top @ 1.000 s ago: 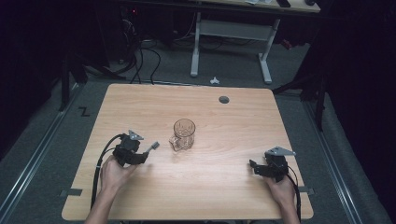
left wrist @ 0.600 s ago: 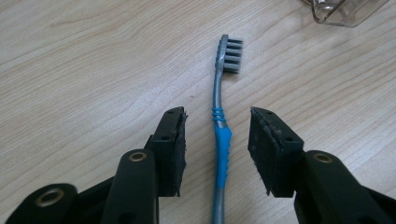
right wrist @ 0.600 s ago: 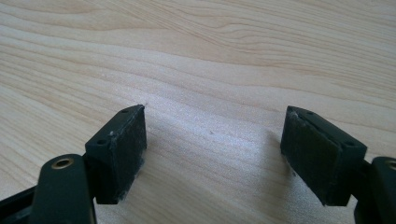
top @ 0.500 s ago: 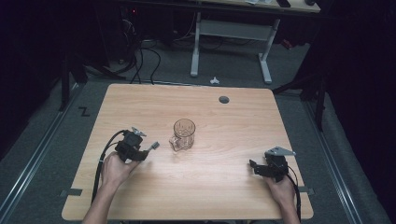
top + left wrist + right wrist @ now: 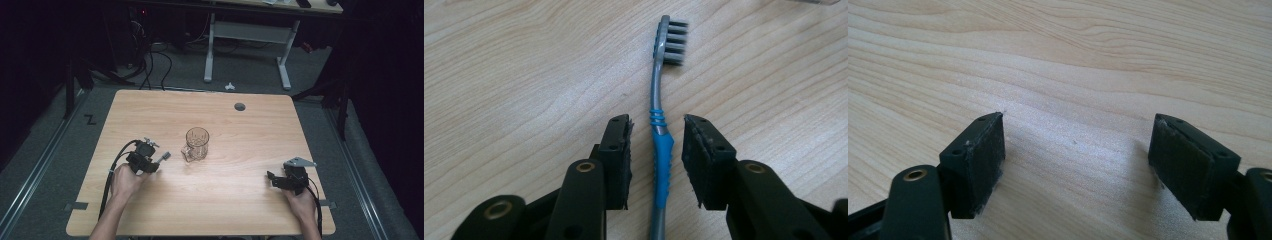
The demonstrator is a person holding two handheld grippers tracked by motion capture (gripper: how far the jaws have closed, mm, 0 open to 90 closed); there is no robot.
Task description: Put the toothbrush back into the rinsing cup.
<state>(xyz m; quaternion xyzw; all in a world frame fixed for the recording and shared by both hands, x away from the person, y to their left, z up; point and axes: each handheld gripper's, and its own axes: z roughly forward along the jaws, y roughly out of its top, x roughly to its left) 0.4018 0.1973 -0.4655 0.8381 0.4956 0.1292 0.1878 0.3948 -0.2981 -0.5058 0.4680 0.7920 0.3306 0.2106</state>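
Both grippers are sitting low over the wooden table (image 5: 210, 200), each one held in a hand of the person. On the left side of the table, the left gripper (image 5: 156, 161) is pointing toward the middle, and its cable is curving back along the forearm. In the left gripper view its two black jaws are standing apart, one on each side of a toothbrush (image 5: 660, 145), with a small gap on both sides, so they are not pressing it. Near the front right corner, the right gripper (image 5: 272, 178) is resting with its grey three-cornered plate on top. In the right gripper view its jaws are spread wide, and only bare wood is lying between them.

A clear glass mug (image 5: 196, 144) is standing upright close to the middle of the table, with its handle turned toward the left gripper. It is near that gripper but not touching it.

The toothbrush is lying flat on the wood. Its handle is grey with a blue grip part, and the head with grey bristles is pointing away from the left gripper. In the high view its head is showing just beyond the jaws, just beside the handle of the mug.

A small round hole (image 5: 240, 106) is sitting in the tabletop near the far edge.
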